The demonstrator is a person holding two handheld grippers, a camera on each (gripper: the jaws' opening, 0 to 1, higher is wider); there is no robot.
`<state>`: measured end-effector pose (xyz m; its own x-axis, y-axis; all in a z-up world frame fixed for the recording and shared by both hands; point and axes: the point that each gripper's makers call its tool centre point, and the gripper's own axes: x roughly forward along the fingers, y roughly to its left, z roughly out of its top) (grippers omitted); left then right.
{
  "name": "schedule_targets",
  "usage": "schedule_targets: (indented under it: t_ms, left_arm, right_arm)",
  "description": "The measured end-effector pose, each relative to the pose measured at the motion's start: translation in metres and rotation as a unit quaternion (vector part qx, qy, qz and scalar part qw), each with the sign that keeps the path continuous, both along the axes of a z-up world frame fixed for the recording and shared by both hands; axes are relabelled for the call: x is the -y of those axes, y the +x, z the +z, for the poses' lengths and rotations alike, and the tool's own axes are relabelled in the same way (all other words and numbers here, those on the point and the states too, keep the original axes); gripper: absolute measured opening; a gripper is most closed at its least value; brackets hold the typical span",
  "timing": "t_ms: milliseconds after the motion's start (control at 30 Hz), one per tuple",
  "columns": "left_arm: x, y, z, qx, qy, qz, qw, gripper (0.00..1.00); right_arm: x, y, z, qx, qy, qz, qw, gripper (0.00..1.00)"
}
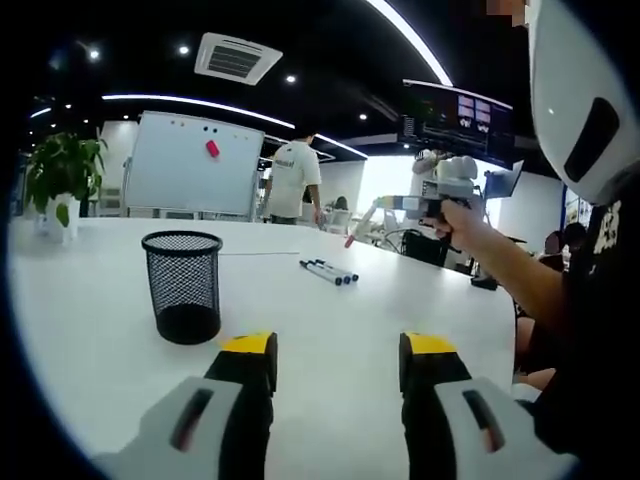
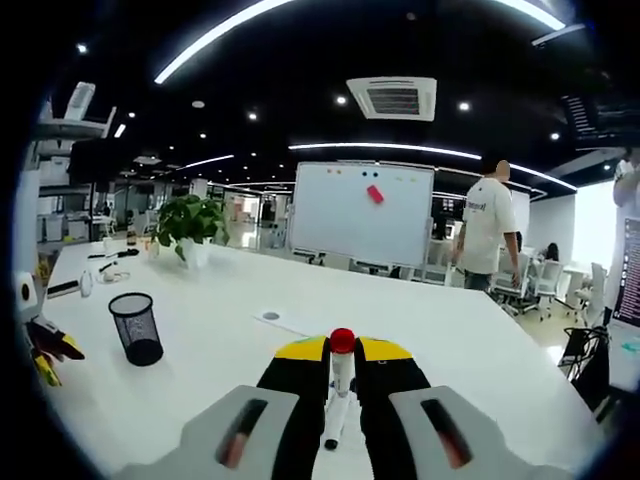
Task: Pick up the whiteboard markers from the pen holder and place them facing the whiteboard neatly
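On the white table (image 1: 120, 370), two blue-capped markers (image 1: 328, 271) already laid side by side past the mesh pen holder (image 1: 183, 285), holder apparently emptied. Red-capped marker (image 2: 339, 390) pinched between the right gripper (image 2: 342, 352) jaws, long axis along them, cap toward the whiteboard (image 2: 365, 225), not yet set down. Left gripper (image 1: 338, 352) spread, nothing held

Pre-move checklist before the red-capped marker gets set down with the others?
1. Right gripper shut on the red-capped white marker: ok.
2. Left gripper open, holding nothing: ok.
3. Two blue-capped white markers already lying side by side on the white table: ok.
4. Bare table beside that pair for the next one: ok.
5. Black mesh pen holder upright, apart from the left gripper; any markers left inside: cannot tell.
6. Whiteboard in sight for alignment: ok.
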<state>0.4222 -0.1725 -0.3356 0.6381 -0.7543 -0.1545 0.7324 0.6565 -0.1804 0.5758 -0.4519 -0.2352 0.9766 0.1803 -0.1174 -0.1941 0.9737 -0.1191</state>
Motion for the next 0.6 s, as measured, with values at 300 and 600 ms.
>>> schedule_targets:
  t_ms: [300,600]
  left_arm:
    - [0.0002,0.0001,-0.0034,-0.002,0.005,0.001,1.0,0.5]
    - [0.0017,0.0006,-0.0052,-0.004,0.008,0.0,1.0,0.49]
  right_arm:
    - [0.0035,-0.0011,-0.0017,0.002,0.002,-0.005,1.0,0.13]
    - [0.0096,-0.0012,-0.0029,0.01,0.005,-0.018,0.9998,0.13]
